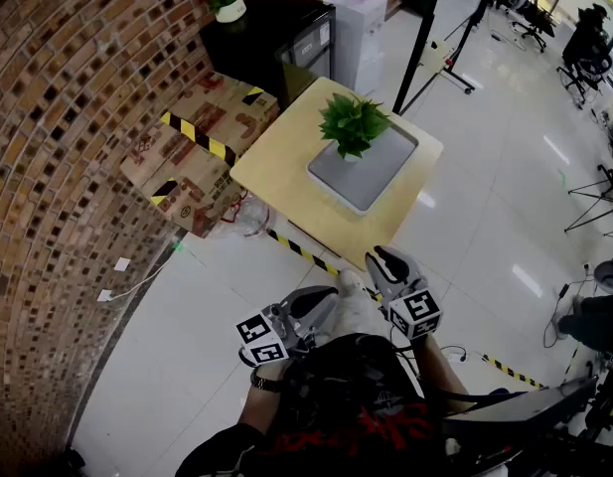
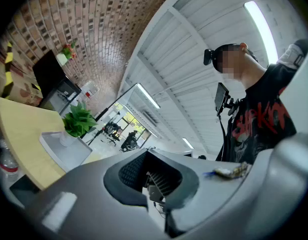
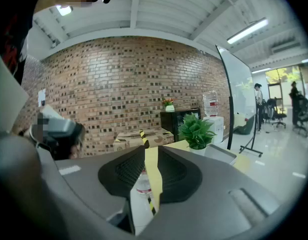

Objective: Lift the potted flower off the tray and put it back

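The potted flower (image 1: pixel 354 122), a leafy green plant in a small white pot, stands on the grey tray (image 1: pixel 371 172) on a light wooden table (image 1: pixel 276 162). Both grippers are held low by the person's body, short of the table's near corner and touching nothing. My left gripper (image 1: pixel 324 298) points up at a slant, its jaws a little apart and empty (image 2: pixel 156 166); the plant (image 2: pixel 79 120) and tray (image 2: pixel 64 151) show far off to its left. My right gripper (image 1: pixel 383 259) faces the plant (image 3: pixel 196 130), only a narrow slit between its jaws (image 3: pixel 151 159).
Cardboard boxes with yellow-black tape (image 1: pixel 202 142) lie left of the table against the brick wall. Behind stand a black cabinet (image 1: pixel 266 38) with a small flower pot (image 1: pixel 227 0) and a water dispenser (image 1: pixel 356 18). Hazard tape (image 1: pixel 306 253) runs along the floor. A water bottle (image 3: pixel 143 184) stands nearby.
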